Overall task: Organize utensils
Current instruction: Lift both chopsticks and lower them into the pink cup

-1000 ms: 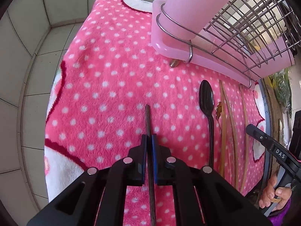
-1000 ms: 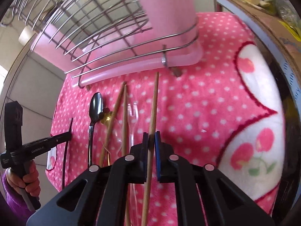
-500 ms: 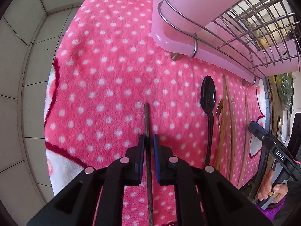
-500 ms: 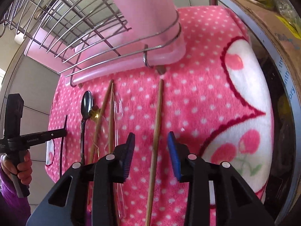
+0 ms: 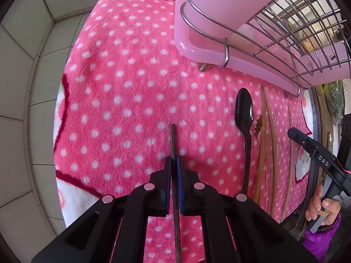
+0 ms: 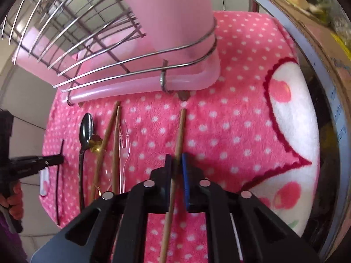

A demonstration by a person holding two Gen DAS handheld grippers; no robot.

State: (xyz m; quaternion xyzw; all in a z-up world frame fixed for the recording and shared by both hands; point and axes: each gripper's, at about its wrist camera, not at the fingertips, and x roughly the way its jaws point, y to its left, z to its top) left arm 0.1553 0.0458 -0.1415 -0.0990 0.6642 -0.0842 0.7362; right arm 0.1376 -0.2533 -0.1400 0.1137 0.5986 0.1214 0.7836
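Observation:
My left gripper (image 5: 174, 161) points down at the pink dotted blanket (image 5: 131, 87); its jaws are closing on a dark chopstick (image 5: 172, 138), pads pressed on both sides. My right gripper (image 6: 176, 160) is closing its jaws on a light wooden chopstick (image 6: 180, 129), whose tip lies near the rack's foot. Between the two grippers lie a black spoon (image 6: 86, 129), a small gold spoon (image 6: 95, 144), two wooden chopsticks (image 6: 114, 127) and a clear plastic fork (image 6: 124, 149). The left gripper (image 6: 59, 159) shows at the right wrist view's left edge.
A wire dish rack on a pink tray (image 5: 219, 50) stands at the far side, with a tall pink utensil cup (image 6: 175, 11) in its corner. Tiled floor (image 5: 26, 109) lies beyond the blanket's left edge. A cardboard box (image 6: 318, 32) stands to the right.
The right jaws opened wide around the wooden chopstick half a second ago and have closed on it again. The left jaws loosened slightly, then closed on the dark chopstick.

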